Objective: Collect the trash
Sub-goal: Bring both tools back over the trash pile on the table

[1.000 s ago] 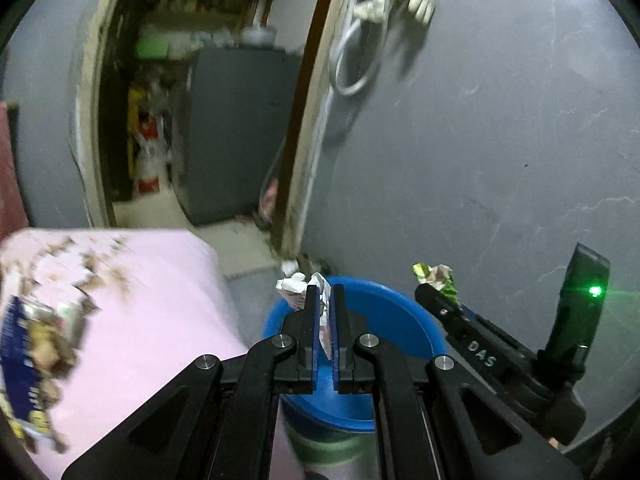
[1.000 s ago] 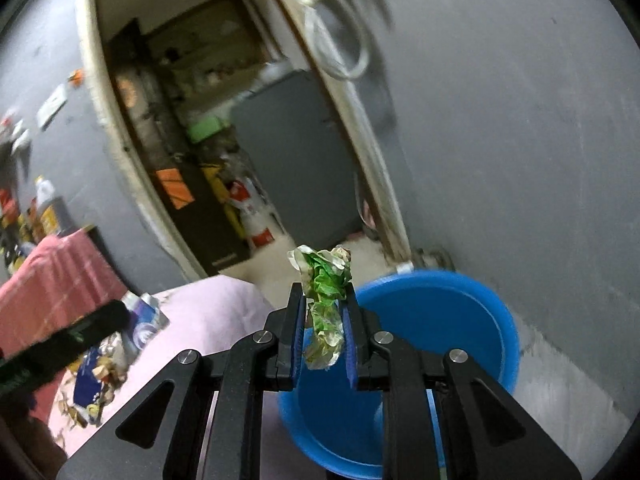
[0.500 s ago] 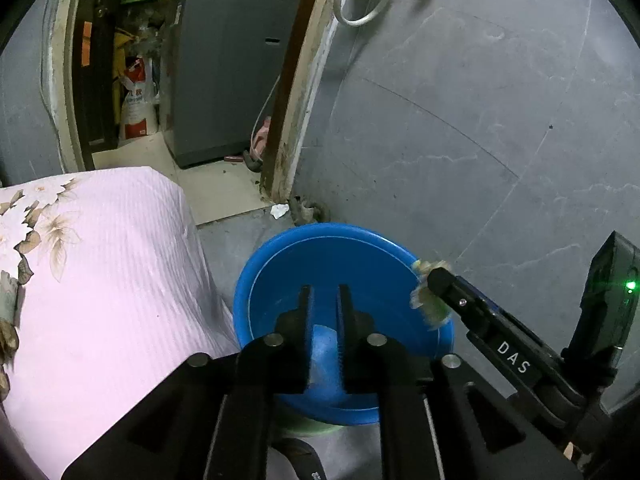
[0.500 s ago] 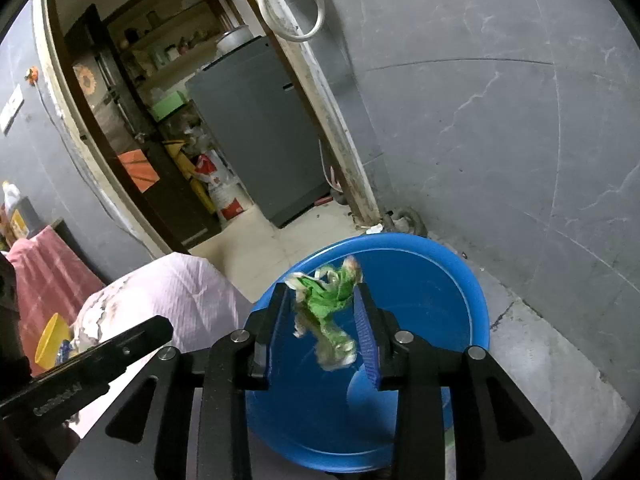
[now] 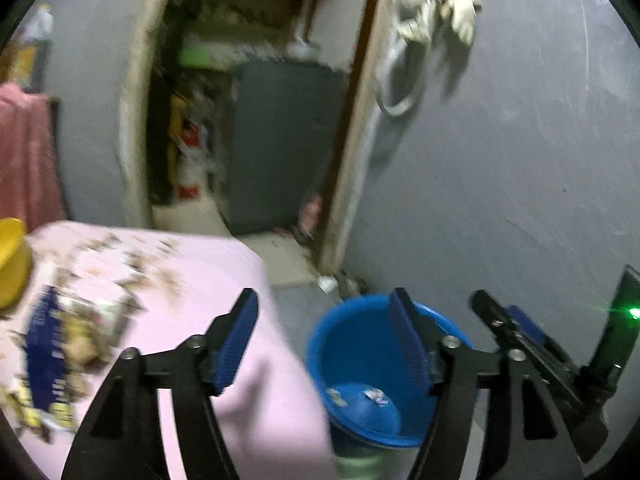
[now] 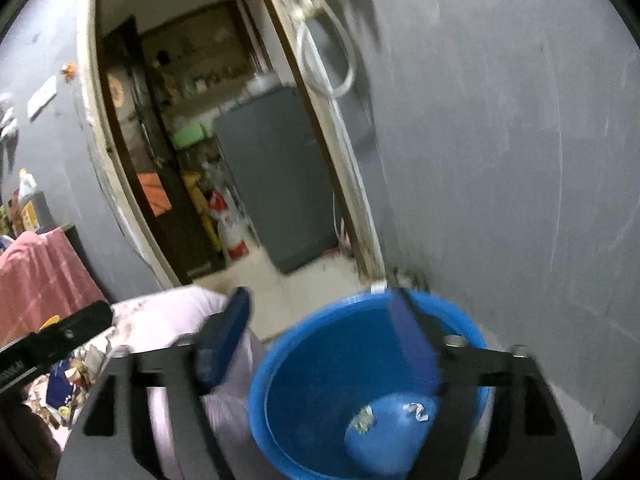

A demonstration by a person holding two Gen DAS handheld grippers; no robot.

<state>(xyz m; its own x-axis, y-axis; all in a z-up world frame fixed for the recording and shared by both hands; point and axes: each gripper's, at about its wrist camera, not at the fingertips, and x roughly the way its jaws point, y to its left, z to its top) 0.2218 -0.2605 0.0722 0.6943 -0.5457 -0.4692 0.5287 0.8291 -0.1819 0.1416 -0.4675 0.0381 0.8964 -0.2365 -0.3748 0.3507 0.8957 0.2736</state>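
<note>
A blue plastic bucket (image 5: 352, 344) stands on the floor beside the pink bed; it also shows in the right wrist view (image 6: 320, 364). A green wrapper (image 6: 364, 419) and a white scrap (image 6: 418, 411) lie at its bottom. My left gripper (image 5: 326, 338) is open and empty above the bucket's left rim. My right gripper (image 6: 320, 336) is open and empty over the bucket, and it shows at the right of the left wrist view (image 5: 504, 320). More wrappers (image 5: 60, 344) lie on the bed at the left.
The pink flowered bed cover (image 5: 224, 280) fills the lower left. A yellow bowl (image 5: 10, 264) sits at its far left. An open doorway with a grey fridge (image 5: 280, 148) is behind. A grey wall (image 5: 520, 160) is at the right.
Both grippers have opened wide and let go of their trash, which now lies in the bucket. Both have lifted and tilted back up from the bucket.
</note>
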